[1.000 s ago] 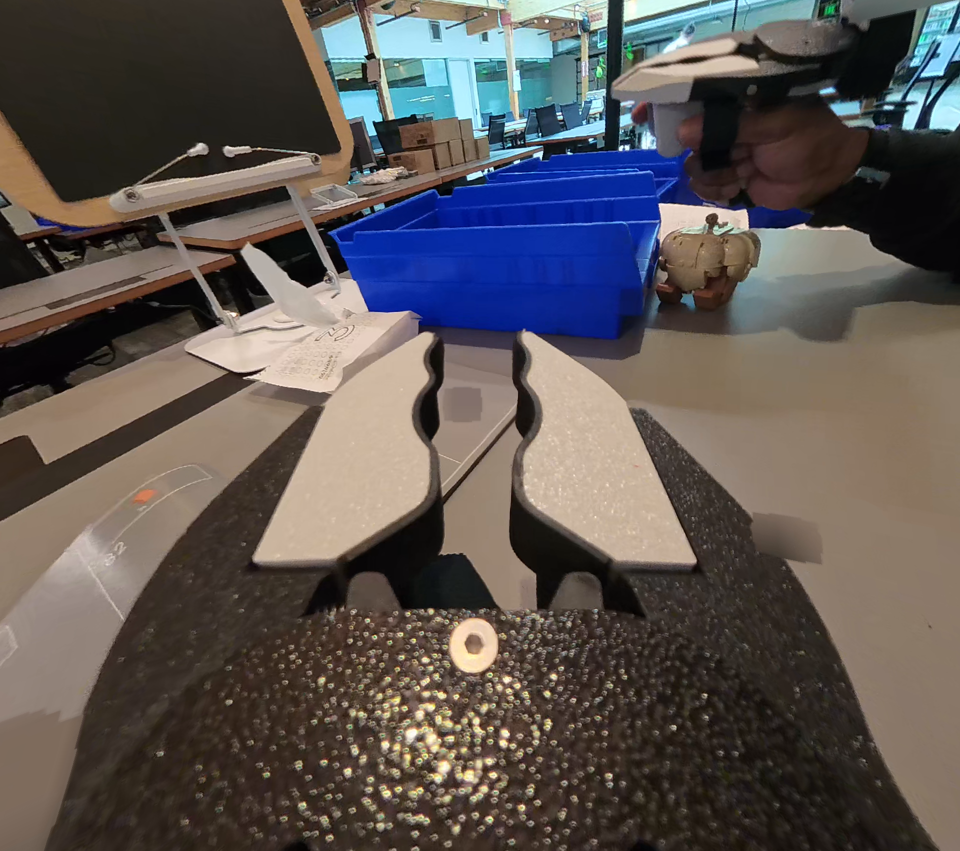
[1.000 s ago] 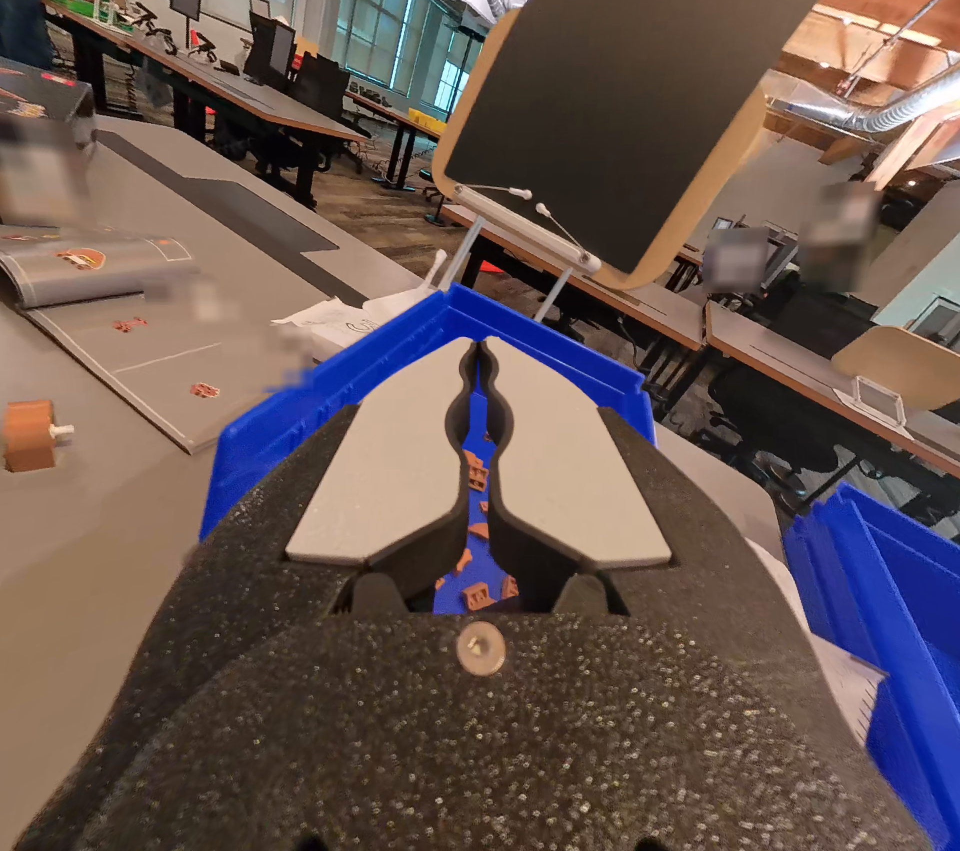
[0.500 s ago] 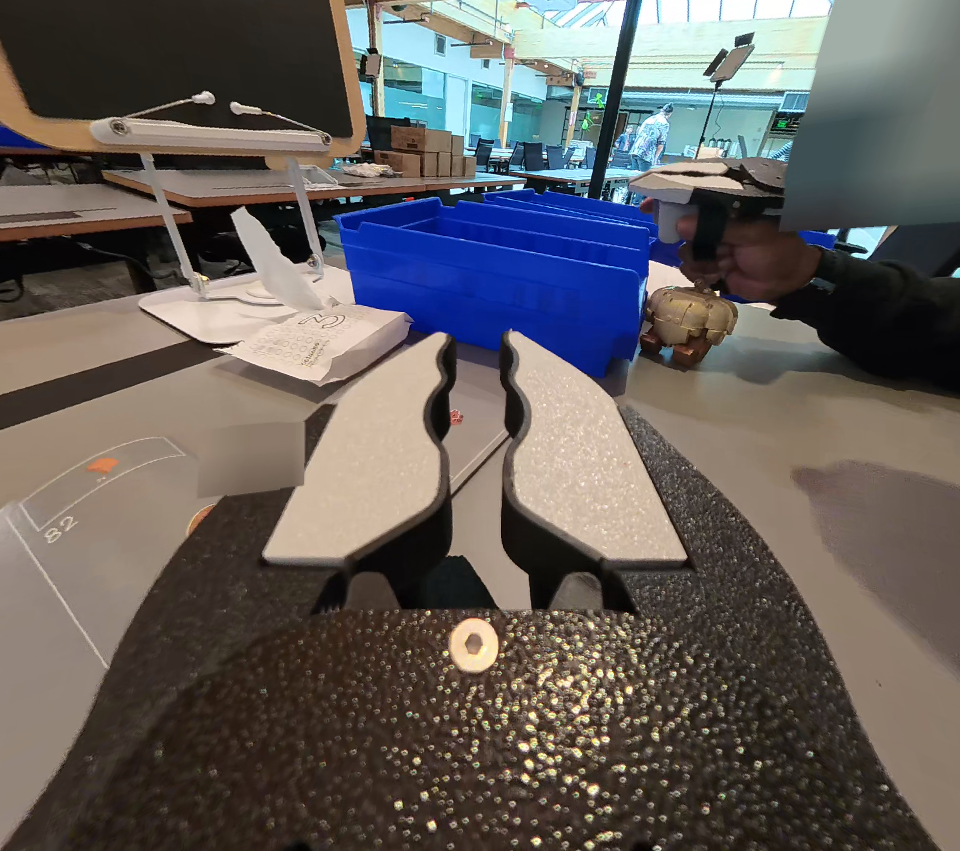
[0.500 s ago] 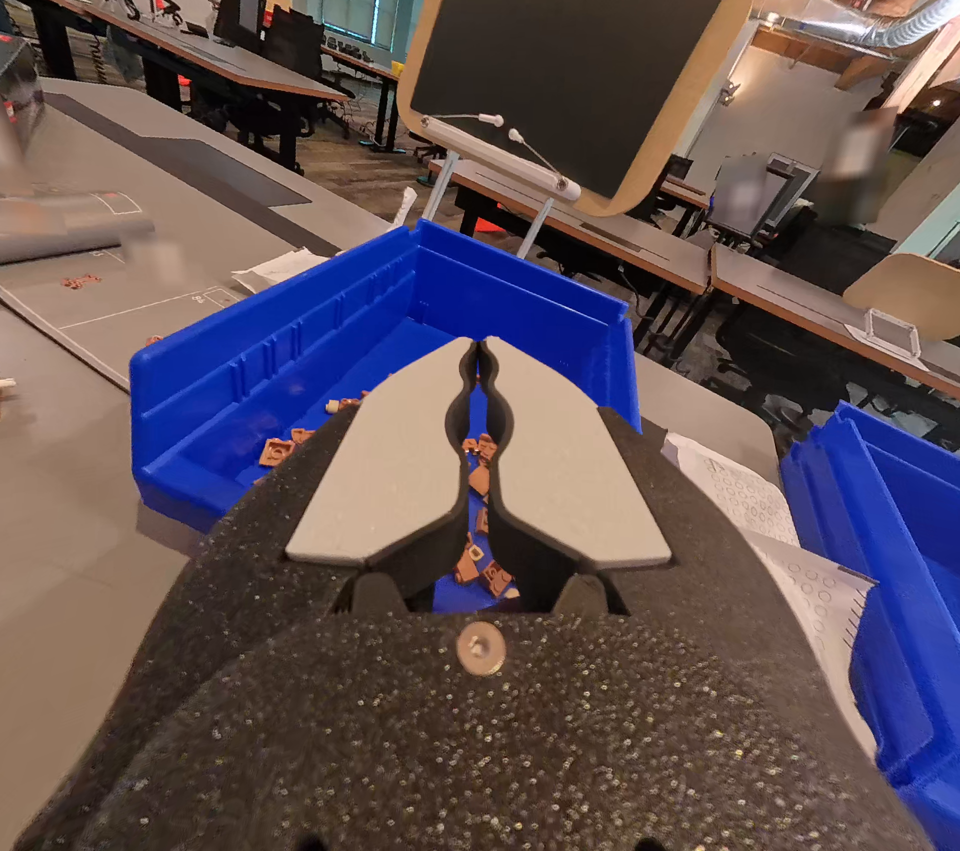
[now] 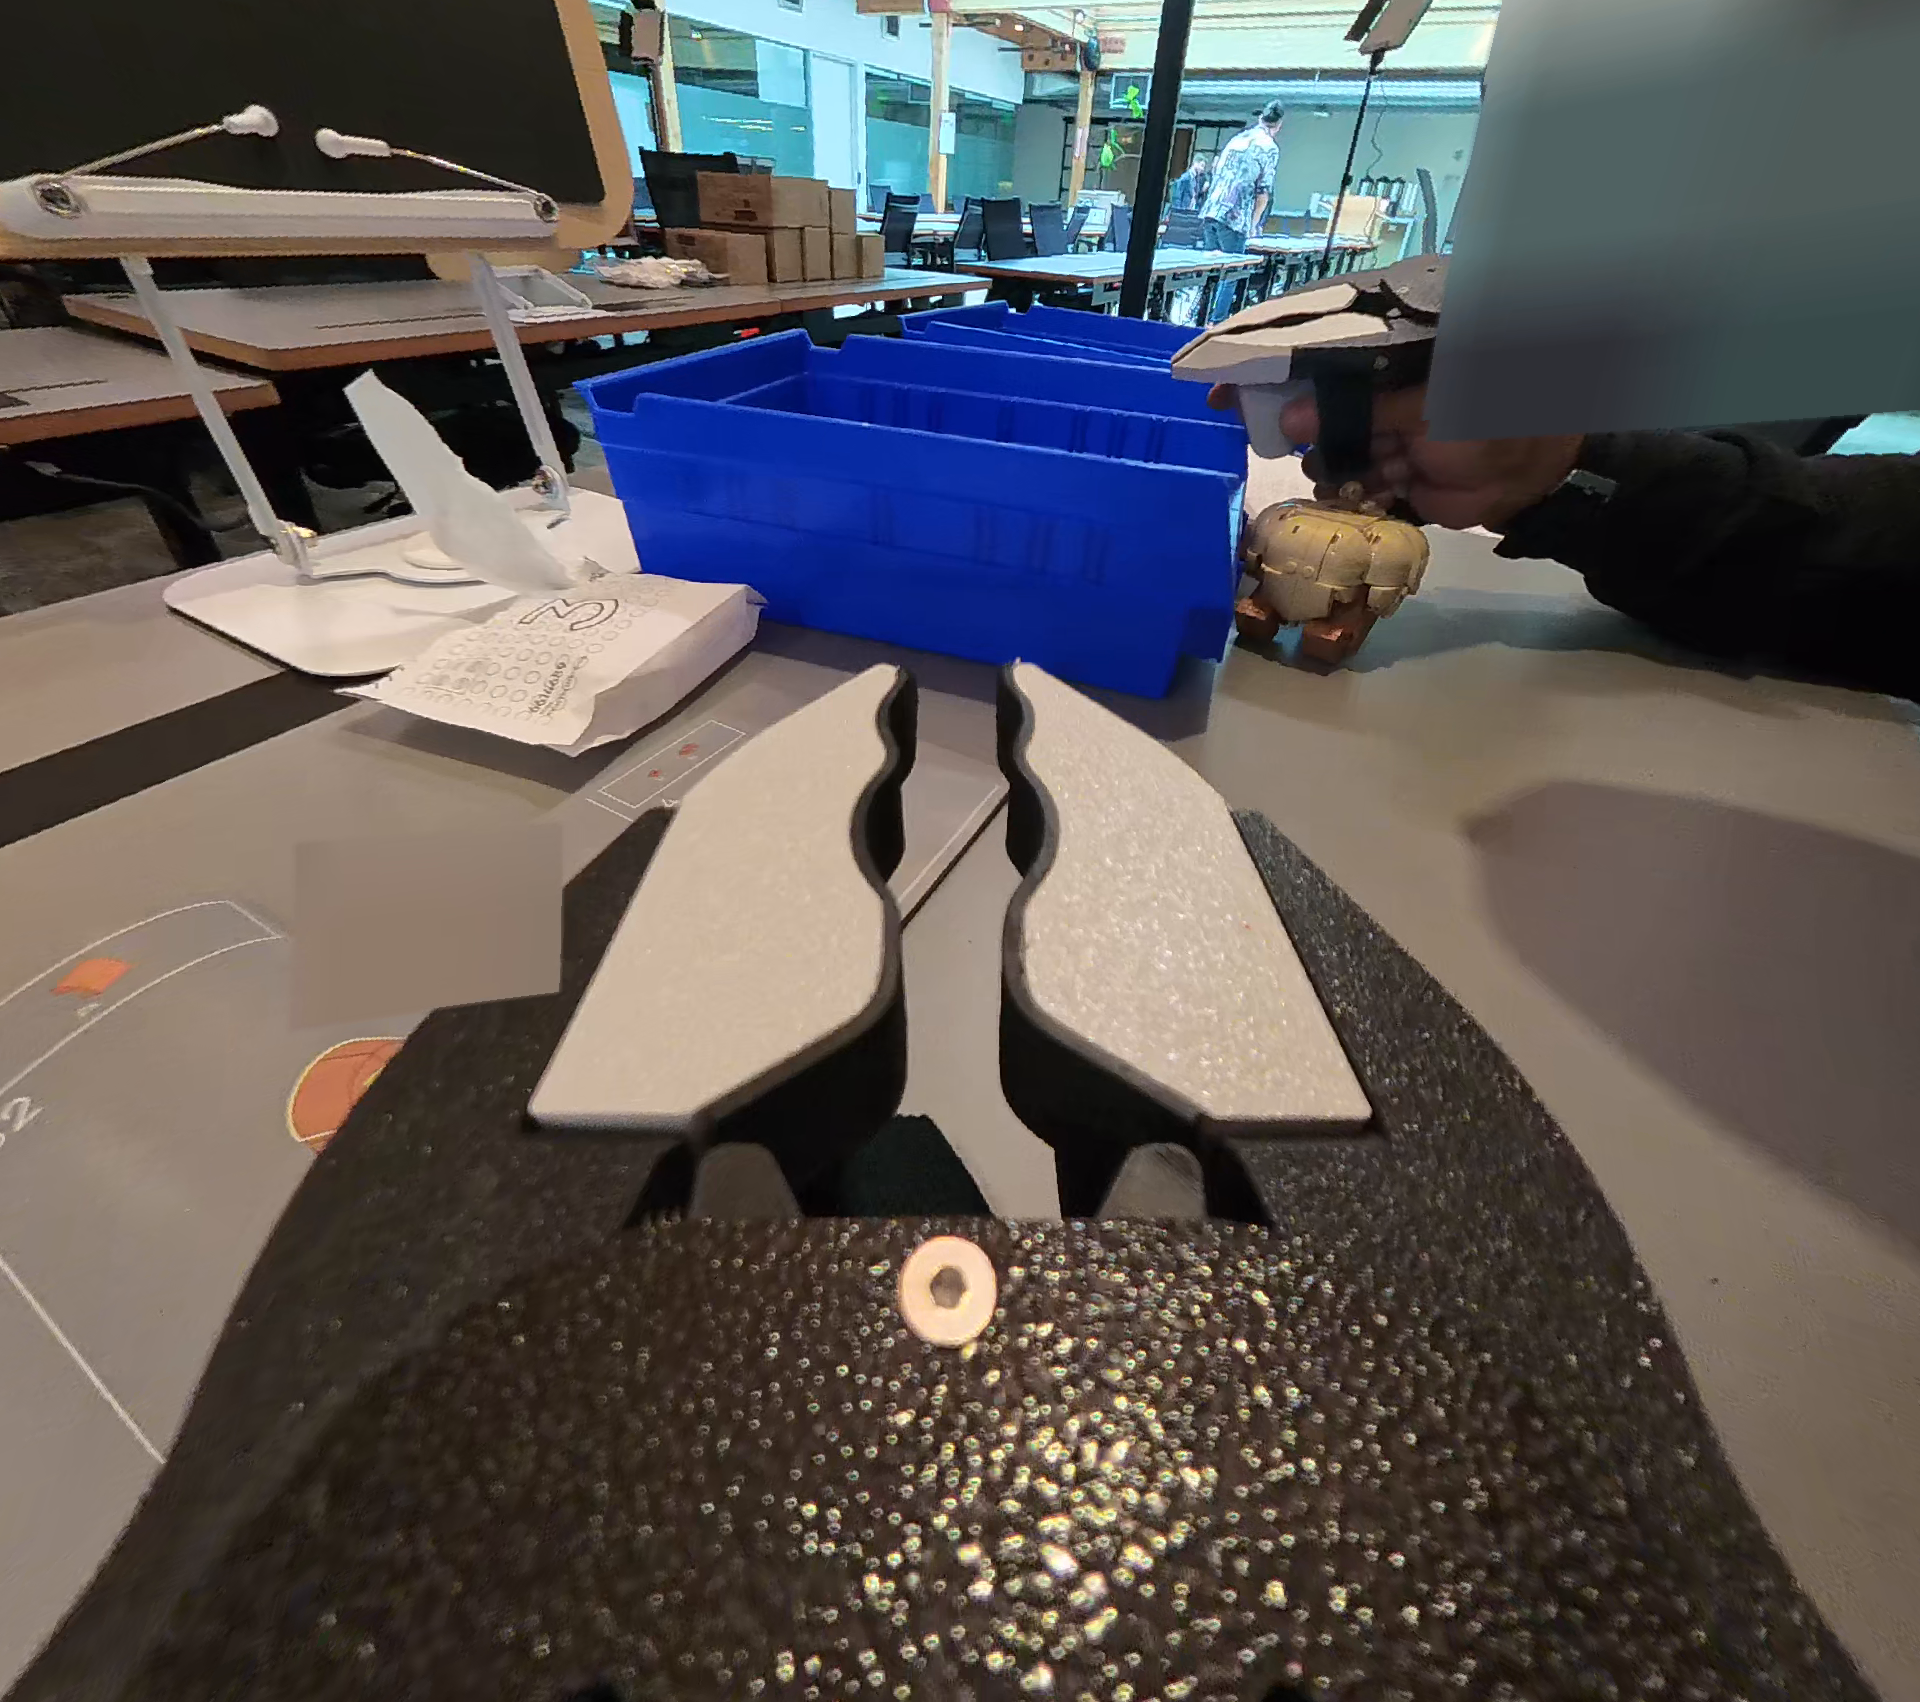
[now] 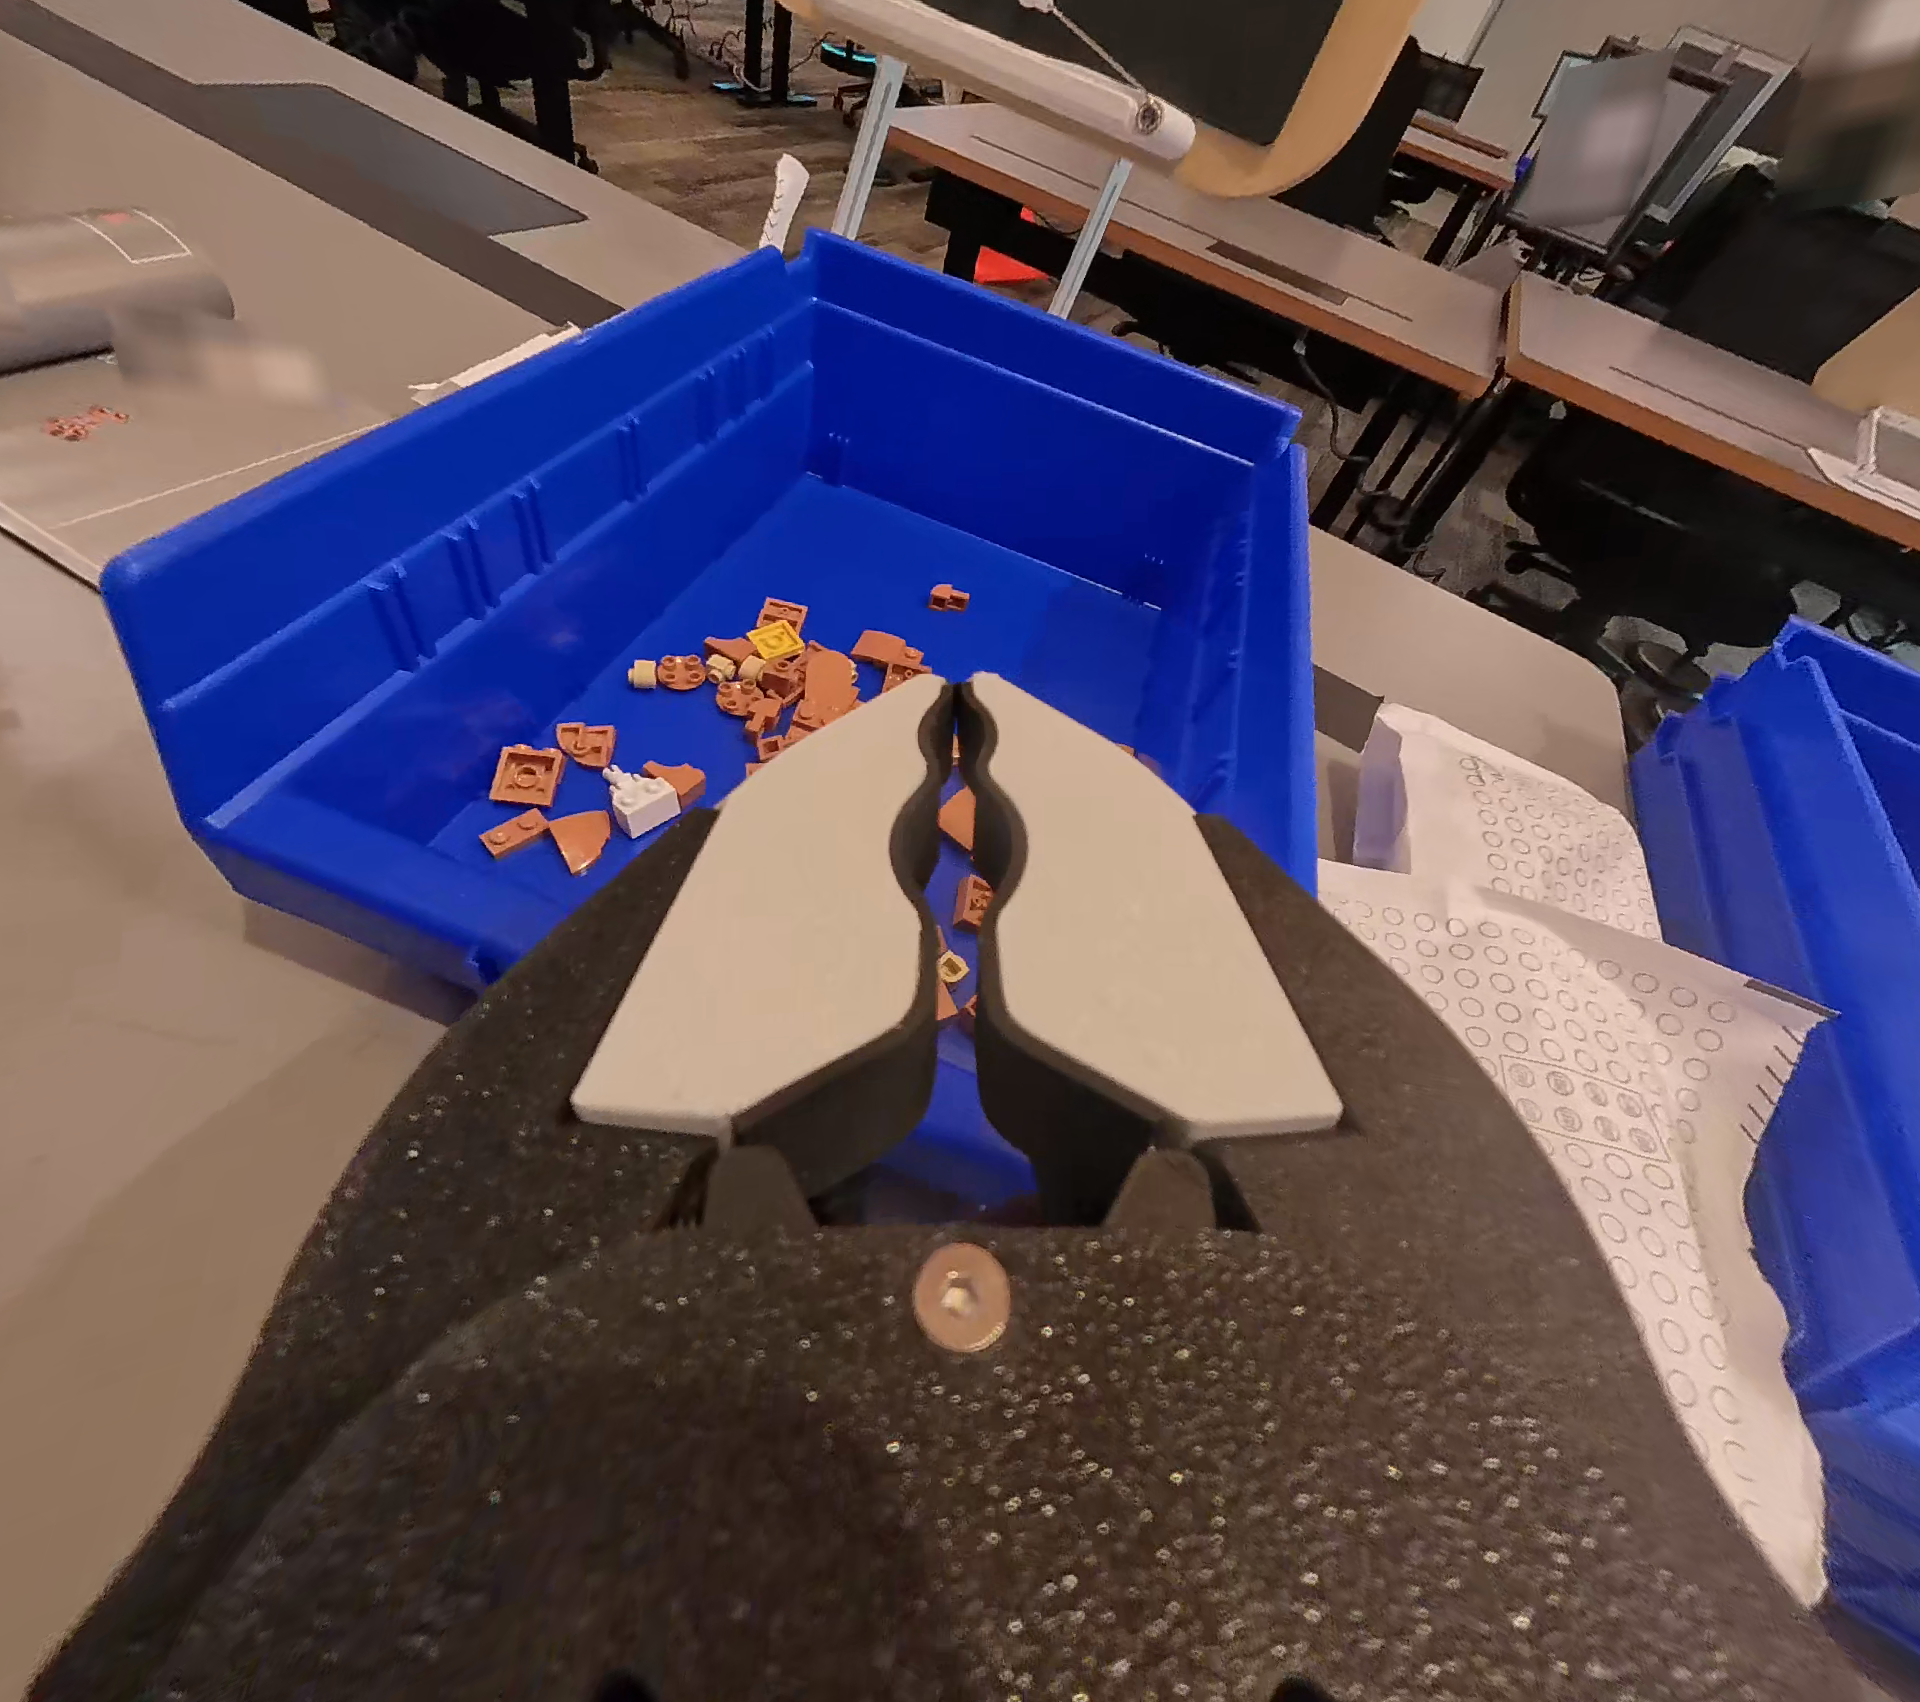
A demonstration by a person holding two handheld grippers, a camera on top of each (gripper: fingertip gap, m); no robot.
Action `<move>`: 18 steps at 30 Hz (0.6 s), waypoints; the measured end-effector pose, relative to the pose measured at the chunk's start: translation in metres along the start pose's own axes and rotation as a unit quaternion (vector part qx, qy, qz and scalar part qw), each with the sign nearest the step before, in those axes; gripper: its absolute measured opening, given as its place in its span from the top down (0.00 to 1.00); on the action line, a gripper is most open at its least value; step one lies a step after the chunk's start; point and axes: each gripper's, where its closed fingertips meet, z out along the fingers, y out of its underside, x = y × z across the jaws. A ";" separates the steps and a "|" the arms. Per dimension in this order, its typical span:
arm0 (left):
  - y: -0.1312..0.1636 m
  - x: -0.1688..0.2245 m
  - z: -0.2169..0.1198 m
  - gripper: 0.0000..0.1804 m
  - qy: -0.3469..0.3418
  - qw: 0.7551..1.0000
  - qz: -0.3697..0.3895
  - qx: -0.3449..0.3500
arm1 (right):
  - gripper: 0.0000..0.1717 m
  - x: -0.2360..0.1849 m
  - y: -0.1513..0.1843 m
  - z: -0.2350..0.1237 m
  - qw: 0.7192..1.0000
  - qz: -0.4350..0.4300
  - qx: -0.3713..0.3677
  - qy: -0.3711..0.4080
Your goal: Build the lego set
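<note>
My left gripper [image 5: 956, 678] is open and empty. It hovers low over the grey table, above the edge of an open instruction booklet [image 5: 208, 925] and short of a blue bin [image 5: 914, 530]. My right gripper [image 6: 956, 684] is shut with nothing between its pads. It hangs over the near end of the blue bin [image 6: 416, 530], which holds several loose brown, tan, white and yellow bricks [image 6: 769, 686]. In the left wrist view the right gripper [image 5: 1195, 359] shows above a small tan brick figure [image 5: 1335, 561] beside the bin.
A white printed paper bag [image 5: 561, 655] lies left of the bin, more bags [image 6: 1538, 925] lie on its right. A white stand with a dark board [image 5: 281, 218] rises behind. Another blue bin [image 6: 1829, 821] is at the far right. A person stands in the background. One gripper's finger ends stand about 30 cm off the other's.
My left jaws narrowed and stayed empty while the gripper levelled out. My right gripper, shut throughout, moved over the bin and tipped down, bringing the bricks into view.
</note>
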 end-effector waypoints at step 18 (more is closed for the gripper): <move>0.004 0.010 0.001 0.92 0.010 0.999 0.034 -0.014 | 1.00 -0.001 0.004 0.002 0.999 -0.028 -0.002 0.014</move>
